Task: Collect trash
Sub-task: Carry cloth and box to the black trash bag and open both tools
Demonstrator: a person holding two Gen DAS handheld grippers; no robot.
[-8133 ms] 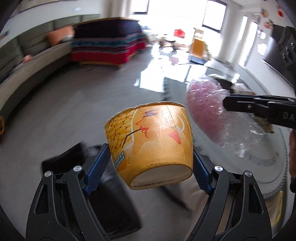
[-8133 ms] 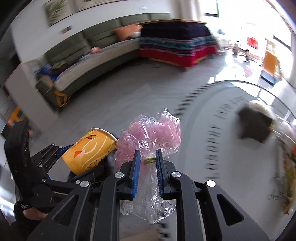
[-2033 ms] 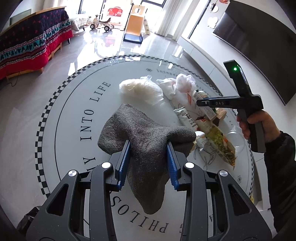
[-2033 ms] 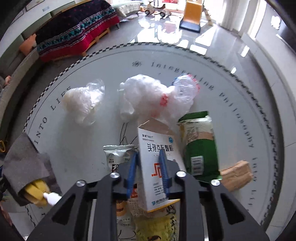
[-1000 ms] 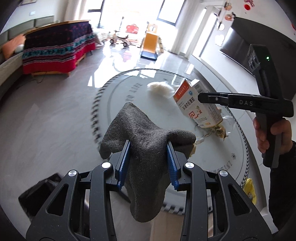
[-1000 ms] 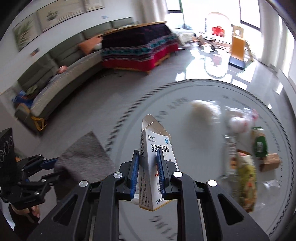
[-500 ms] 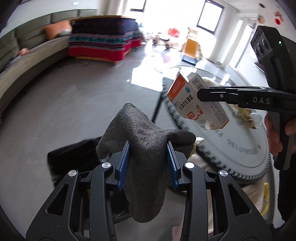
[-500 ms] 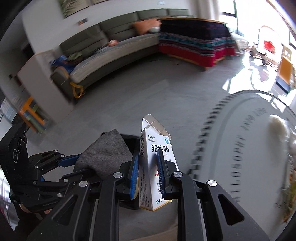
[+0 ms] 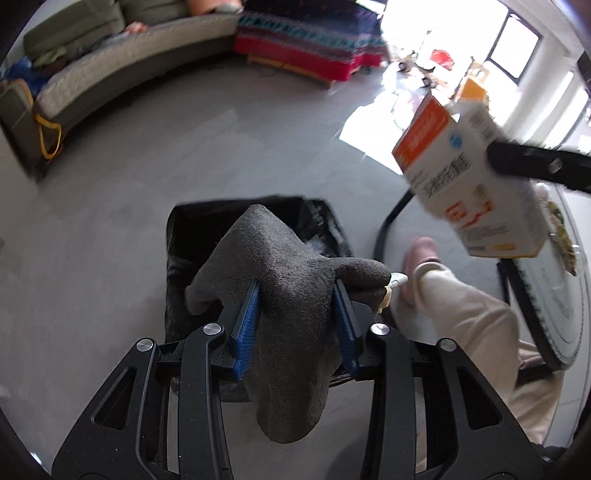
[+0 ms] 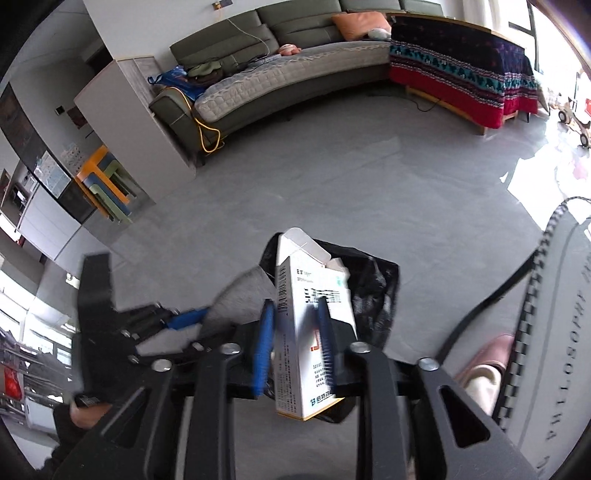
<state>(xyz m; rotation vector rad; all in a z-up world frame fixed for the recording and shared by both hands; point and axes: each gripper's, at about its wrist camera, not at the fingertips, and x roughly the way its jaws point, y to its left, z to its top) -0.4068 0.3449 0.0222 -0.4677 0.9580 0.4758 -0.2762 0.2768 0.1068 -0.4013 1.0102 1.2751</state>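
The cloth (image 9: 291, 295) is dark grey and fuzzy, with a bit of pale yellow at its right edge. The left gripper (image 9: 297, 314) is black with blue ribbed pads (image 9: 245, 332); the right gripper (image 10: 293, 338) is the same black with blue pads. The carton (image 9: 469, 184) is white with an orange end panel, red characters and a blue round logo. The bin bag (image 9: 255, 218) is glossy black. The floor (image 9: 147, 147) is plain grey. The sofa (image 10: 280, 62) is olive green with an orange cushion (image 10: 360, 24). The far cover (image 10: 461, 62) is dark navy with teal pattern bands and a red hem. The table (image 10: 561, 295) is pale grey with a black-and-white checked rim and dark lettering. The trouser leg (image 9: 469, 314) is cream, the slipper (image 9: 421, 251) dusty pink.
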